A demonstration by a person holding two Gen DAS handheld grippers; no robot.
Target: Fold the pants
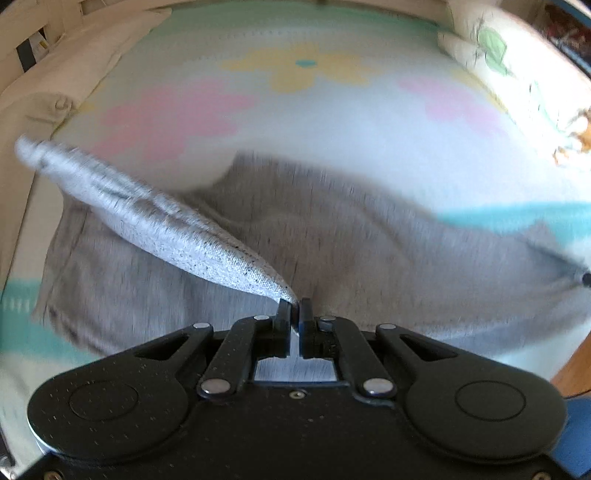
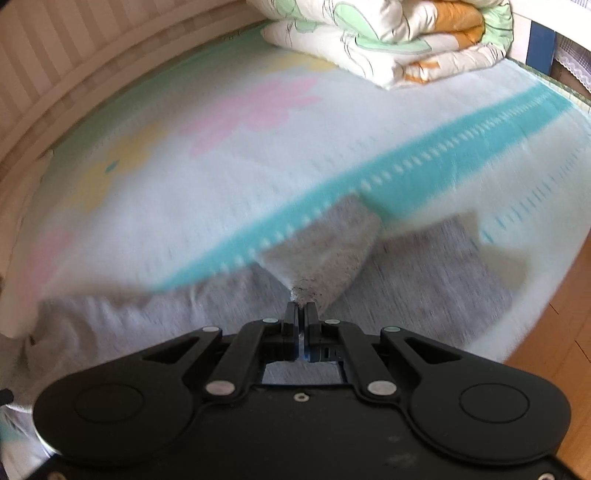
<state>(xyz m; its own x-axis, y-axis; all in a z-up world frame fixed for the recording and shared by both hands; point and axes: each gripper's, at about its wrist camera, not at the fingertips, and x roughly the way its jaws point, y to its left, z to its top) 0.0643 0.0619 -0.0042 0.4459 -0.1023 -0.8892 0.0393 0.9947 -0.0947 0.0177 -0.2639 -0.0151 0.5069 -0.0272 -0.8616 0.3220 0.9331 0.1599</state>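
Motion blur softens most of what I get from both wrist cameras, and each black gripper body cuts off the near part of the cloth below it. I cannot make out which part of the grey pants (image 1: 369, 236) is waistband or leg. My left gripper (image 1: 294, 314) has its jaws together, pinching a fold of the speckled grey knit, which stretches away to the far left as a taut, tapering ridge. My right gripper (image 2: 304, 314) is likewise clamped on a bunched corner of the pants (image 2: 321, 251). The rest of the garment lies flat and soft on the bedspread (image 2: 229, 184), a pale woven cover with pink and yellow flowers and a teal band. A folded quilt (image 2: 388, 33) sits far right, partly cropped.
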